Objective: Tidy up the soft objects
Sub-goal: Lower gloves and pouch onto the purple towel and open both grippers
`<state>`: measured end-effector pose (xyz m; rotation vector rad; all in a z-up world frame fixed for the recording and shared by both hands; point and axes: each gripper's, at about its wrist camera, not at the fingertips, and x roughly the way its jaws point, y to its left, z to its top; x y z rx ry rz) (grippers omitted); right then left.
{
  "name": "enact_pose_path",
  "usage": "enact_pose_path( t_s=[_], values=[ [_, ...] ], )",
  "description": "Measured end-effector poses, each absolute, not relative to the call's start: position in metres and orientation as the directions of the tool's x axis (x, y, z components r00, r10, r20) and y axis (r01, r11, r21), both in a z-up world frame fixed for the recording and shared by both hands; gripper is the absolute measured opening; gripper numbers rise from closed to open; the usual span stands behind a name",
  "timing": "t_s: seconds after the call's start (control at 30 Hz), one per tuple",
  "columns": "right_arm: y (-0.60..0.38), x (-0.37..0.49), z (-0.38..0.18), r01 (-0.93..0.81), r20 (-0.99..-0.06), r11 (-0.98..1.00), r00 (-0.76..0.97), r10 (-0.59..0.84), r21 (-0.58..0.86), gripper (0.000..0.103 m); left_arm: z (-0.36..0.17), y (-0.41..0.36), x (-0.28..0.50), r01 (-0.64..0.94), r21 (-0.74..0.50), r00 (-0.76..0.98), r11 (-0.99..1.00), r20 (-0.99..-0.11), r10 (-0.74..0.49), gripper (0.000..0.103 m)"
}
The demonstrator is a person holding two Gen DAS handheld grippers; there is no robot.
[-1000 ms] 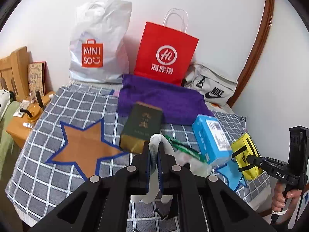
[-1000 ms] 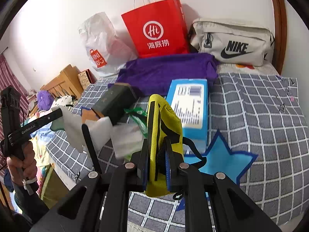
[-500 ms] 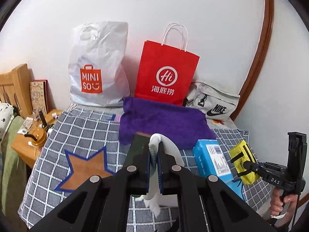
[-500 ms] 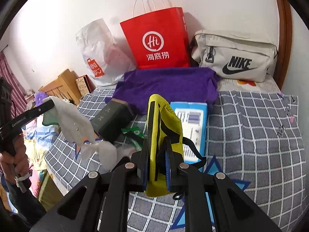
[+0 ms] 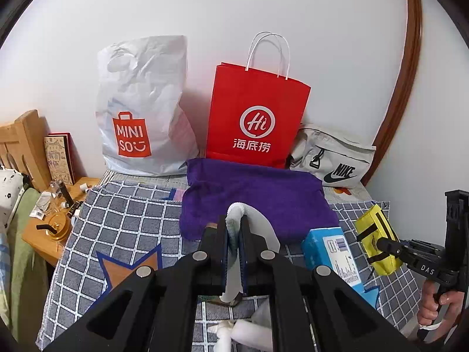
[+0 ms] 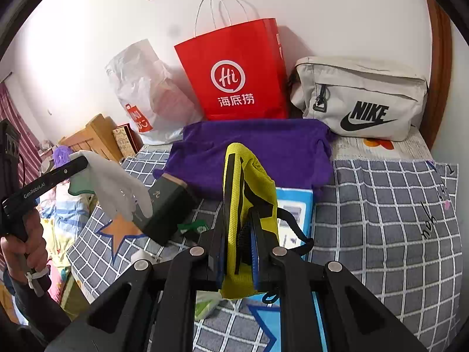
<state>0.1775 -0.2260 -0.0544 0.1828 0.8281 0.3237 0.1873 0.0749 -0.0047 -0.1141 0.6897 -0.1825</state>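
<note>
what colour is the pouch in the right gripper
Yellow pouch with black straps, clearest in the right wrist view.

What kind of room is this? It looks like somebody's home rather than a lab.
Most likely a bedroom in a home. A bed with a checked grey cover fills the view, a wooden headboard stands at the left beside a cluttered bedside table, and shopping bags lean against the wall.

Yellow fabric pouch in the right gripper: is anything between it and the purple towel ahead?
Nothing visible blocks it in the air. The yellow fabric pouch, clamped in the right gripper, hangs above the blue box, which lies on the checked blanket just before the purple towel.
</note>
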Motion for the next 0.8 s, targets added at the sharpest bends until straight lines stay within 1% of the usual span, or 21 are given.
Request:
enact_pose_path(
  t_s=[0.4, 0.8],
  values=[
    [-0.224, 0.226, -0.049, -0.228, -0.698, 0.935, 0.623, 0.354, 0.271, 0.014, -0.005, 0.059, 0.228, 0.118, -0.136, 0.739, 0.984, -0.649, -0.178, 0.007],
    [-0.223, 0.275, -0.057, -0.225, -0.710, 0.936, 0.610, 0.352, 0.270, 0.014, -0.011, 0.046, 0.273, 0.138, -0.119, 0.724, 0.983, -0.665, -0.182, 0.007]
  ],
)
